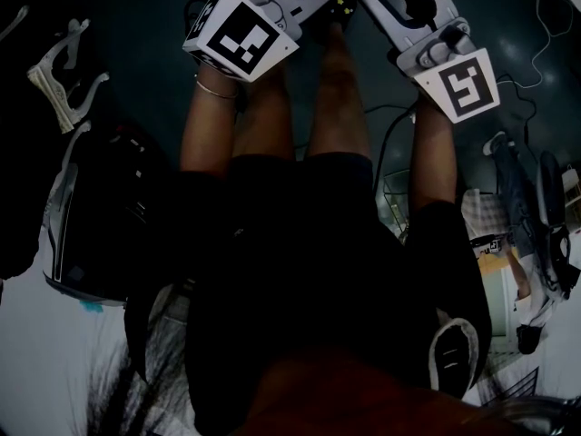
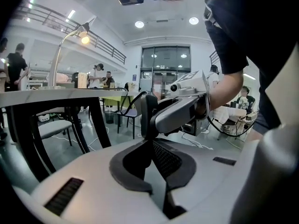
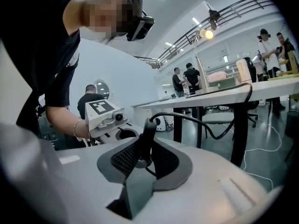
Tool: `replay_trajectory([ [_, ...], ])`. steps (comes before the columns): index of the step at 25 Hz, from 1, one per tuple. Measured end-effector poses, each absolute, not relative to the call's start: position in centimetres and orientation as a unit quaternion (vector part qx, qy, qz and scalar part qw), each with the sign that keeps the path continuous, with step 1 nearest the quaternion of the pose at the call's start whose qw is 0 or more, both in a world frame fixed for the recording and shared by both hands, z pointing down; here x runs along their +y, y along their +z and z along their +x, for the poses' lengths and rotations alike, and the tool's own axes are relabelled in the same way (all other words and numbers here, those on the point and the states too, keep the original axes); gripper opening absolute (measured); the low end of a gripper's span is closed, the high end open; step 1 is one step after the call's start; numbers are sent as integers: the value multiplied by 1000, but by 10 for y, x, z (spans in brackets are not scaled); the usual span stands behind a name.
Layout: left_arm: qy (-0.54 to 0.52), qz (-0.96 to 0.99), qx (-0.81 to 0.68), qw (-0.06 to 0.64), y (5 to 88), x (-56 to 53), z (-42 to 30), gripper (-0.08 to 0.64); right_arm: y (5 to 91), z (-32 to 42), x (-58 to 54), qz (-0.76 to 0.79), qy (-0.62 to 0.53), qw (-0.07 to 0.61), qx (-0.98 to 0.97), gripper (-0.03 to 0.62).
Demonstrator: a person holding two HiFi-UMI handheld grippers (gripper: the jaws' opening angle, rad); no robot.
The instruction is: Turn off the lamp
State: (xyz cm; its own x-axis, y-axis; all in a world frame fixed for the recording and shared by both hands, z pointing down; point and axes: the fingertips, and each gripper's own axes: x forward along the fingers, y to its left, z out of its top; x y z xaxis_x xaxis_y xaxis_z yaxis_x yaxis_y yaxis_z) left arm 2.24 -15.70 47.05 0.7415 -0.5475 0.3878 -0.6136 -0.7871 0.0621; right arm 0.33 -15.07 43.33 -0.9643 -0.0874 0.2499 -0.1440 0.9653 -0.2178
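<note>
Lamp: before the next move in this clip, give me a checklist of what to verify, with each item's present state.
1. Lamp off: not ok, its bulb glows in both gripper views.
2. Inline switch between the fingers of the right gripper: ok.
3. Right fingers pressing on the switch: cannot tell.
4. Left gripper fingers together at the switch's base: ok. Whether they pinch the cord: cannot tell.
5. Cord slack up to the table: ok, it sags before rising to the edge.
</note>
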Motion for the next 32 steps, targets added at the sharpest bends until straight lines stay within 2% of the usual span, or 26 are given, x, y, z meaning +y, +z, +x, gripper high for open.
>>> replay_trajectory([
  [4,202,927,-310,67,472,-154,21,12,436,4,-149,51,114,137,-983,74],
  [19,143,919,-345,125,481,-155,16,12,445,-1,-146,46,113,147,-982,81],
  [32,157,910,-351,155,502,-152,10,27,465,-2,-142,41,120,166,-978,81],
])
